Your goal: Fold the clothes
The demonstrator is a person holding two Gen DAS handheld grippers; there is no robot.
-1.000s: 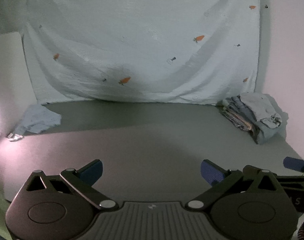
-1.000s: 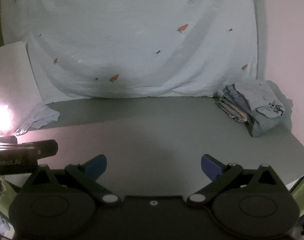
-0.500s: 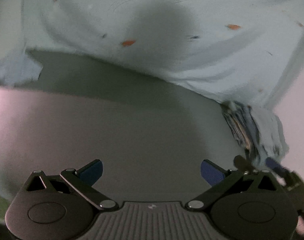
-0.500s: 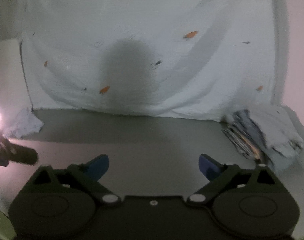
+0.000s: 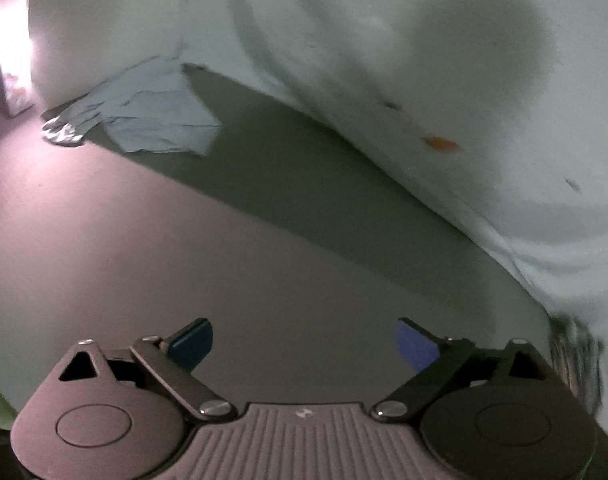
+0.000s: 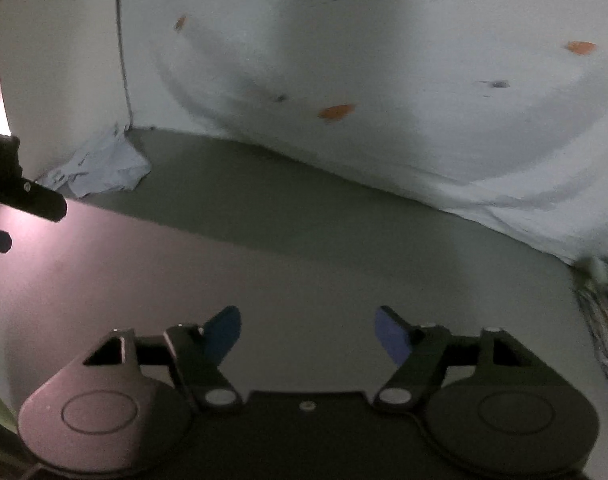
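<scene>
**Two grippers, two lots of clothing, one backdrop sheet on grey table**

Two handheld grippers: the left gripper [image 5: 304, 344] and the right gripper [image 6: 307, 334], each with two blue-padded fingers, four fingers in all. One grey table [image 5: 224, 264]. One loose pale blue garment [image 5: 152, 116] at the far left. One stack of folded clothes [image 6: 601, 320] at the right edge; its pieces are too blurred to count. One pale hanging sheet [image 6: 383, 60], three orange carrot prints showing in the right wrist view.
</scene>
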